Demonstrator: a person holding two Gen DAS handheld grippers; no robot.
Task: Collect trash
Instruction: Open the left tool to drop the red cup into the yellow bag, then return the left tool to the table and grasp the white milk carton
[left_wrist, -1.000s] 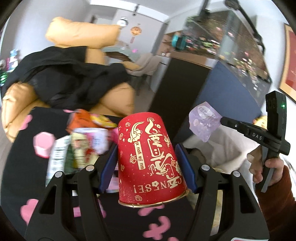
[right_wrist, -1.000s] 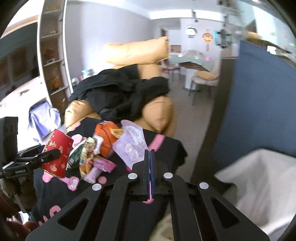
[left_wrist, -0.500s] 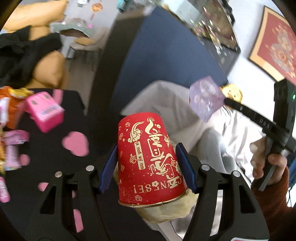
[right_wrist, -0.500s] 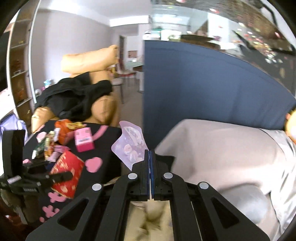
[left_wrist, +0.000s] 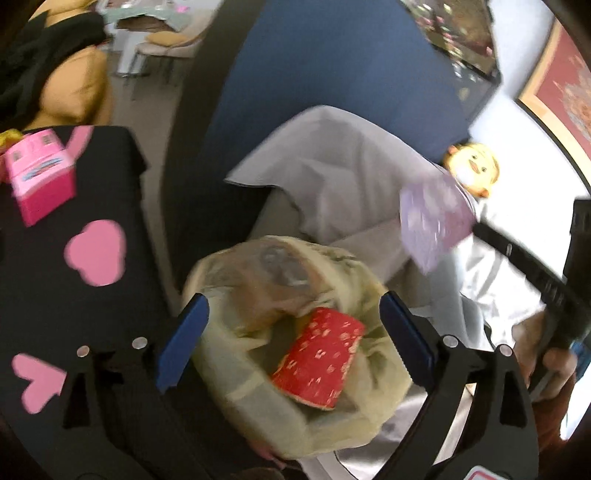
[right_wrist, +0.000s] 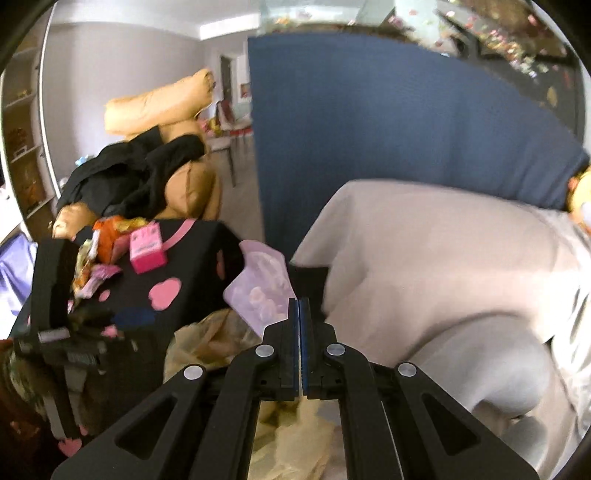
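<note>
Now red cup (left_wrist: 319, 356) in bag (left_wrist: 258, 398) — left jaws apart.

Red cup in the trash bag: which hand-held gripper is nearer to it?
Left. The left hand-held gripper hangs open directly above the red cup in the trash bag; the right hand-held gripper is off to the side, pinching a purple wrapper.

red cup (left_wrist: 319, 360) in trash bag (left_wrist: 258, 280)

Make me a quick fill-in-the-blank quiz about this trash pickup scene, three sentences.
1. The red cup lies inside the yellowish ____.
2. The left gripper above it is ____.
3. The right gripper is shut on a ____ wrapper.

Missing words: bag; open; purple
</note>
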